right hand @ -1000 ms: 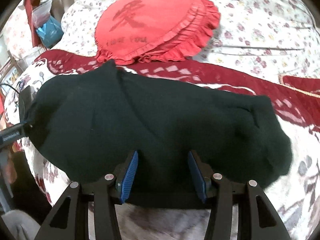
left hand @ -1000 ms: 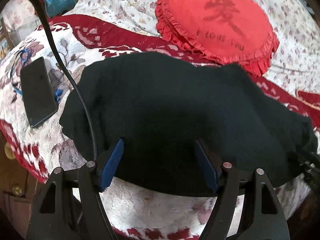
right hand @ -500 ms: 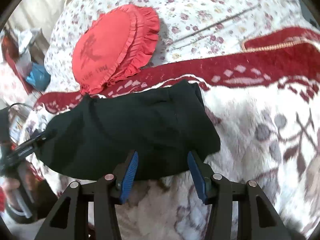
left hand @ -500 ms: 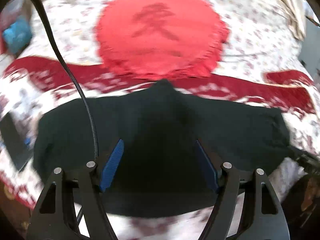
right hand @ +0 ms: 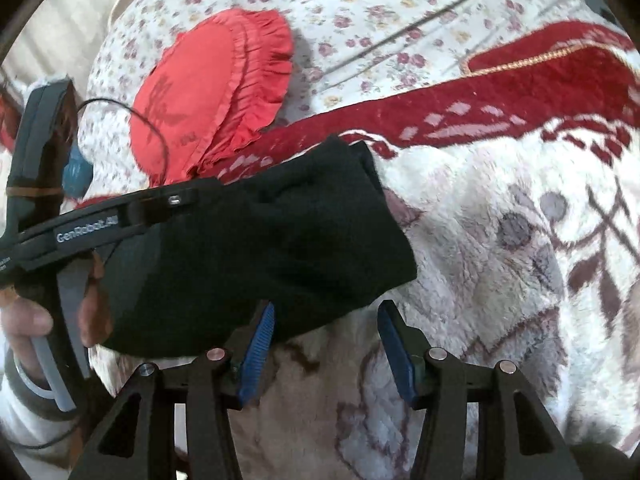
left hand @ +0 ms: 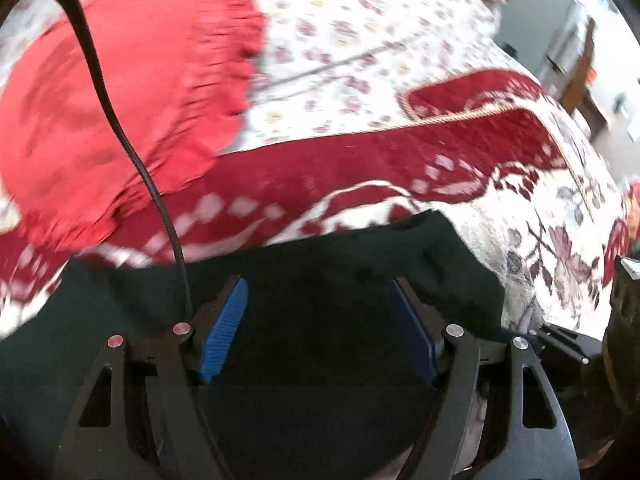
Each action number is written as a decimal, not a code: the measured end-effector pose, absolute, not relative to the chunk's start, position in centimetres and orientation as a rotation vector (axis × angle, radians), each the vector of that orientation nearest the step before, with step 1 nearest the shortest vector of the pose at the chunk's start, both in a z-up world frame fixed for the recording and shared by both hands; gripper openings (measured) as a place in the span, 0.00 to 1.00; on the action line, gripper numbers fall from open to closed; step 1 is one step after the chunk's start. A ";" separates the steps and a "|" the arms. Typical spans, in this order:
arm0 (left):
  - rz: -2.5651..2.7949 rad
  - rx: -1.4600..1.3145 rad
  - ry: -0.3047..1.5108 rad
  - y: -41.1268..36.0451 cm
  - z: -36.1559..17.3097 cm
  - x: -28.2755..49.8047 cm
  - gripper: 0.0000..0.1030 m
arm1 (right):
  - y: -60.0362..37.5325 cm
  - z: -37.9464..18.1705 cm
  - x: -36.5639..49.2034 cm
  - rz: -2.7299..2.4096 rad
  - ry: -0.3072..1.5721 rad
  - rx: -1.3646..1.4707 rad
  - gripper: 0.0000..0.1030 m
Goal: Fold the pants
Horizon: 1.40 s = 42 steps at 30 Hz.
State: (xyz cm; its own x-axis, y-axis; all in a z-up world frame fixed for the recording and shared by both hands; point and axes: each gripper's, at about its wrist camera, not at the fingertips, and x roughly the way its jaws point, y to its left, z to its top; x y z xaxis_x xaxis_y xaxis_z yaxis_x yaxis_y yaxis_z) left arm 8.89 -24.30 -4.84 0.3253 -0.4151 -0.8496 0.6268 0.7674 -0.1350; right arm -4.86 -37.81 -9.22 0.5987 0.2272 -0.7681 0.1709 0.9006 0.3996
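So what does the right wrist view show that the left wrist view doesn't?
Only the right wrist view shows the left gripper's body from outside and the hand holding it, plus the pants' near edge and the right gripper open over the blanket. Only the left wrist view shows the left gripper open over black cloth, and the room beyond the bed. Both show pants, red pillow and blanket.
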 end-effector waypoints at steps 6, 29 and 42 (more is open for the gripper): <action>-0.774 0.319 1.097 -29.2 -7.3 10.7 0.71 | -38.0 -10.0 -4.6 0.037 0.874 0.535 0.62; -0.811 0.097 0.998 -21.3 -1.9 11.4 0.24 | -32.1 -2.1 -1.9 0.207 0.649 0.372 0.16; -0.465 -0.107 1.065 -3.2 -3.6 9.1 0.55 | -19.7 -6.7 1.7 0.572 0.877 0.263 0.42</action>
